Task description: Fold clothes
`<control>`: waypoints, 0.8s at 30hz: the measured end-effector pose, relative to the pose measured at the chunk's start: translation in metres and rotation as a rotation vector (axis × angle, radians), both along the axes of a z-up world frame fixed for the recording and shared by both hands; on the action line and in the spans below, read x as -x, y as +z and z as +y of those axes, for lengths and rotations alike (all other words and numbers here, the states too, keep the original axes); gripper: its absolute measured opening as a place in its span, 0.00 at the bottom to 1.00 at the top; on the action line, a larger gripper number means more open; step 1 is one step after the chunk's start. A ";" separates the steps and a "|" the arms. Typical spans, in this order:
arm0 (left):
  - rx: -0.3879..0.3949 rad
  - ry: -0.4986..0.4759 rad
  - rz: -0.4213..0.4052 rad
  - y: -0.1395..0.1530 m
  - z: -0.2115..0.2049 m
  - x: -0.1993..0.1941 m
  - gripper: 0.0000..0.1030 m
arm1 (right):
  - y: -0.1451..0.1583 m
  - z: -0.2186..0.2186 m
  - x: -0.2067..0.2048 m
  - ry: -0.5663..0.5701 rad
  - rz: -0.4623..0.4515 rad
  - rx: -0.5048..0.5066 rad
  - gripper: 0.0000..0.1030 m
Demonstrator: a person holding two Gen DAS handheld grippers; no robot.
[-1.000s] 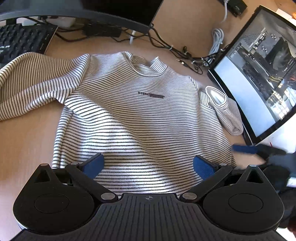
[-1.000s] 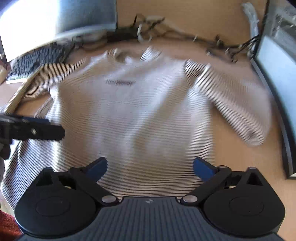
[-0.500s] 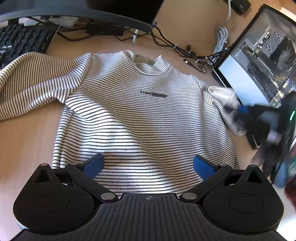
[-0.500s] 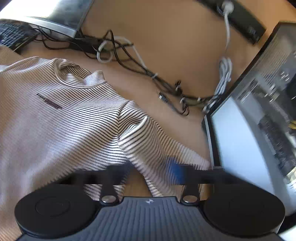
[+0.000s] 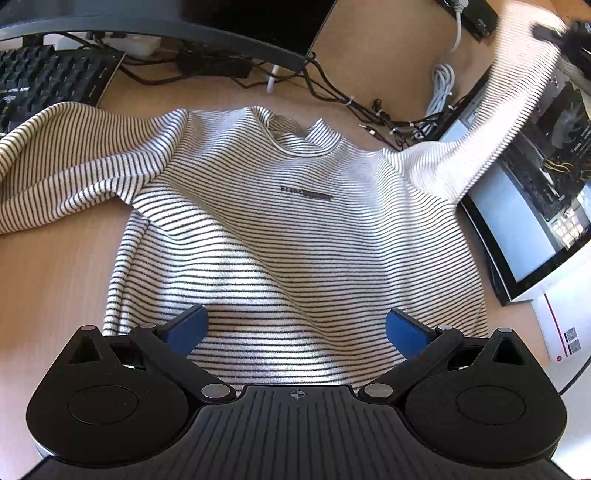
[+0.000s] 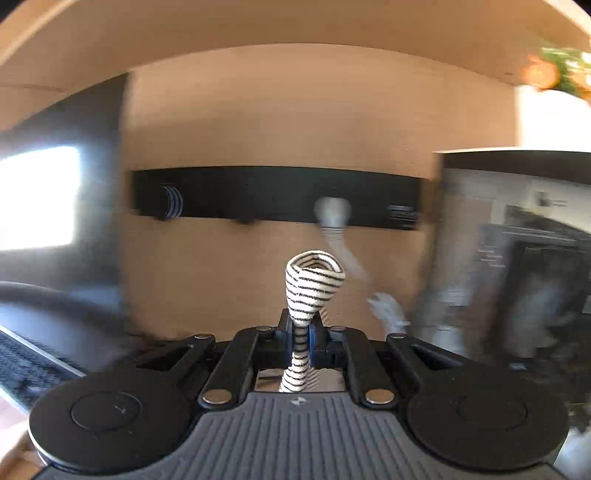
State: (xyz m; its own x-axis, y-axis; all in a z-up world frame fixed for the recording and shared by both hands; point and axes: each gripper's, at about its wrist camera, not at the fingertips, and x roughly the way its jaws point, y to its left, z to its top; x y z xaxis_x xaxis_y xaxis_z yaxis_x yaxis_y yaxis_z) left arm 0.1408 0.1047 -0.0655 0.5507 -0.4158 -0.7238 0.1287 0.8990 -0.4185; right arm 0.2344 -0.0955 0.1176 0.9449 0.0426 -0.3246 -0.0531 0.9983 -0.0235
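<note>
A white shirt with thin black stripes [image 5: 295, 229] lies face up on the wooden desk, collar at the far side. Its left sleeve [image 5: 62, 166] is spread out to the left. My left gripper [image 5: 295, 332] is open and empty, hovering over the shirt's bottom hem. My right gripper [image 6: 300, 338] is shut on the cuff of the right sleeve [image 6: 312, 284], which bunches out between the jaws. In the left wrist view that sleeve [image 5: 491, 122] is lifted, stretched up to the far right, blurred by motion.
A keyboard [image 5: 48, 85] sits at the far left. A monitor base [image 5: 166, 26] and tangled cables [image 5: 369, 110] lie behind the collar. A laptop screen [image 5: 535, 203] stands at the right, close to the shirt. A white box [image 5: 565, 321] lies at the near right.
My right gripper swung to the right sleeve, shut on its cuff and lifted it up and away to the far right. The left gripper stayed in place and open.
</note>
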 end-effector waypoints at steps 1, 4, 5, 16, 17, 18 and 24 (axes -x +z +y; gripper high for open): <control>0.000 0.000 -0.001 0.000 0.000 0.000 1.00 | -0.004 0.010 -0.002 0.023 0.009 0.008 0.07; 0.009 0.000 -0.005 -0.001 0.002 0.001 1.00 | -0.021 0.035 -0.010 0.081 0.048 0.018 0.07; 0.014 0.000 -0.007 -0.002 0.002 0.002 1.00 | -0.027 0.041 -0.011 0.099 0.063 0.018 0.07; 0.009 -0.021 -0.022 -0.004 0.001 0.005 1.00 | -0.068 0.105 -0.031 0.259 0.169 0.031 0.12; 0.005 -0.023 -0.024 -0.004 0.001 0.005 1.00 | -0.071 0.110 -0.032 0.273 0.177 0.026 0.26; 0.001 -0.025 -0.026 -0.004 0.000 0.005 1.00 | -0.072 0.115 -0.028 0.289 0.178 0.022 0.36; -0.021 -0.037 -0.036 -0.005 -0.002 0.006 1.00 | -0.073 0.122 -0.019 0.338 0.153 0.036 0.56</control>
State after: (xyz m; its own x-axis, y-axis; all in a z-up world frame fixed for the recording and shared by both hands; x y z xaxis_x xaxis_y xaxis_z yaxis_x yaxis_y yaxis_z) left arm 0.1349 0.1023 -0.0703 0.5611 -0.4208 -0.7128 0.1762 0.9021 -0.3939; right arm 0.2535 0.0267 0.0443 0.8199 0.3294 -0.4682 -0.3849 0.9226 -0.0250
